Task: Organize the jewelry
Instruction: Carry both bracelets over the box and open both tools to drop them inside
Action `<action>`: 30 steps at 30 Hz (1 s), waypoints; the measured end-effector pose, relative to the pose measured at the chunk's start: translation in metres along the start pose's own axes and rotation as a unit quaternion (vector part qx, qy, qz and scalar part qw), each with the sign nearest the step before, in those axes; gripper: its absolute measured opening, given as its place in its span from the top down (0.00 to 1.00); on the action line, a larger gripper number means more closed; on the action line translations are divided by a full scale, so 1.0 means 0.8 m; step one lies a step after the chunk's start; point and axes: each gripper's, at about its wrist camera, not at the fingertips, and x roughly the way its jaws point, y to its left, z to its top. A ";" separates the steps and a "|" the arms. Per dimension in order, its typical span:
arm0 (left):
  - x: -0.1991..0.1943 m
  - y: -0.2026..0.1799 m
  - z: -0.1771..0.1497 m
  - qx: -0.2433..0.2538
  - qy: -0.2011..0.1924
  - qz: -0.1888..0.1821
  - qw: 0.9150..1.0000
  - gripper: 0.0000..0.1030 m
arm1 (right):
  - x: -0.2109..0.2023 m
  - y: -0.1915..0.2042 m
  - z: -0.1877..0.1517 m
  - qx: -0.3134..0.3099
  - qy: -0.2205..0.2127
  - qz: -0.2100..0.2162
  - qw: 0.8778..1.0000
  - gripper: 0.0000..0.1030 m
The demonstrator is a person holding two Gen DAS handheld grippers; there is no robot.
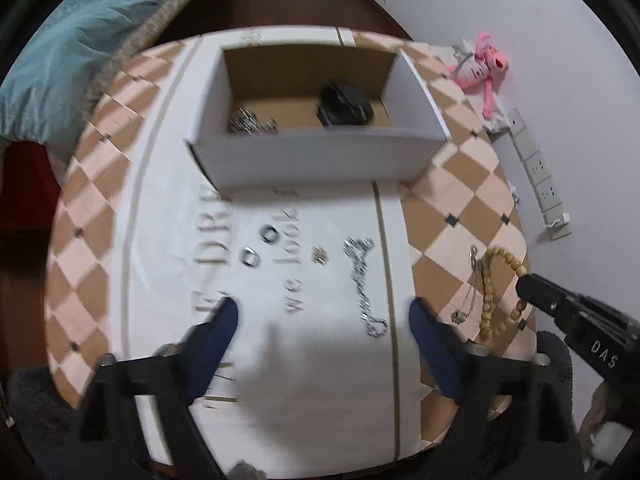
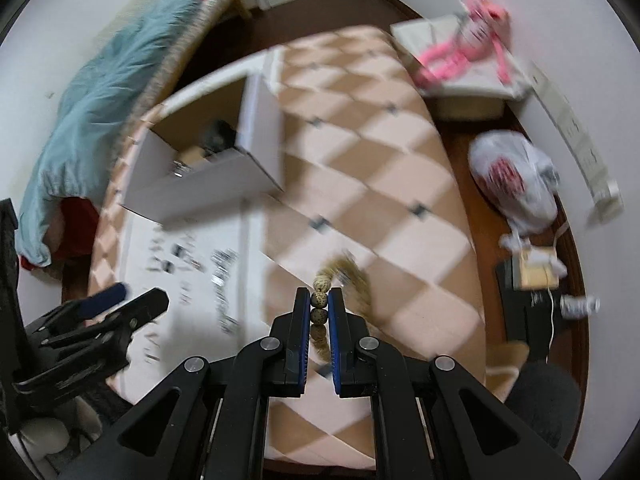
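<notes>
A white cardboard box (image 1: 320,160) stands at the far middle of the table and holds a black object (image 1: 346,106) and silver pieces (image 1: 250,124). On the white cloth lie two silver rings (image 1: 252,258), a small gold piece (image 1: 319,255) and a silver chain bracelet (image 1: 364,284). My left gripper (image 1: 322,314) is open and empty above the cloth. My right gripper (image 2: 320,300) is shut on a wooden bead bracelet (image 2: 320,300), which also shows in the left wrist view (image 1: 490,300) beside a thin silver necklace (image 1: 470,288).
The round table (image 1: 460,208) has a tan and pink checked cover. A pink plush toy (image 1: 486,68) and a power strip (image 1: 540,176) lie at the right. A teal blanket (image 1: 80,52) is at the left. A white plastic bag (image 2: 516,176) lies on the floor.
</notes>
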 end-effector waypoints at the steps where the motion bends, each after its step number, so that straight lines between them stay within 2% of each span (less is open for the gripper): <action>1: 0.009 -0.006 -0.003 0.002 0.008 0.000 1.000 0.15 | 0.004 -0.008 -0.005 0.007 0.002 -0.002 1.000 0.91; 7: 0.054 -0.037 -0.018 0.008 0.045 0.012 0.999 0.15 | 0.017 -0.037 -0.020 0.039 0.009 -0.010 0.999 0.91; 10: 0.062 -0.050 -0.021 0.024 0.043 0.032 0.998 0.16 | 0.019 -0.041 -0.021 0.046 0.008 -0.011 0.999 0.91; 12: 0.063 -0.058 -0.023 0.042 0.031 0.052 0.997 0.22 | 0.019 -0.042 -0.020 0.049 0.006 -0.011 0.999 0.91; 14: 0.057 -0.064 -0.025 0.060 0.010 0.049 0.997 0.43 | 0.018 -0.041 -0.018 0.051 0.005 -0.011 0.999 0.91; 15: 0.055 -0.066 -0.024 0.067 0.004 0.047 0.997 0.65 | 0.018 -0.041 -0.016 0.051 0.004 -0.011 0.999 0.91; 17: 0.053 -0.070 -0.019 0.075 0.003 0.040 0.996 0.96 | 0.017 -0.040 -0.014 0.052 0.003 -0.009 0.999 0.91; 23: 0.042 -0.051 -0.009 0.053 0.003 0.004 0.999 0.97 | -0.002 -0.028 -0.004 0.053 -0.006 0.018 0.998 0.91; 30: -0.048 -0.018 0.012 0.031 -0.035 -0.055 0.997 0.97 | -0.059 0.010 0.026 0.018 -0.043 0.054 0.997 0.91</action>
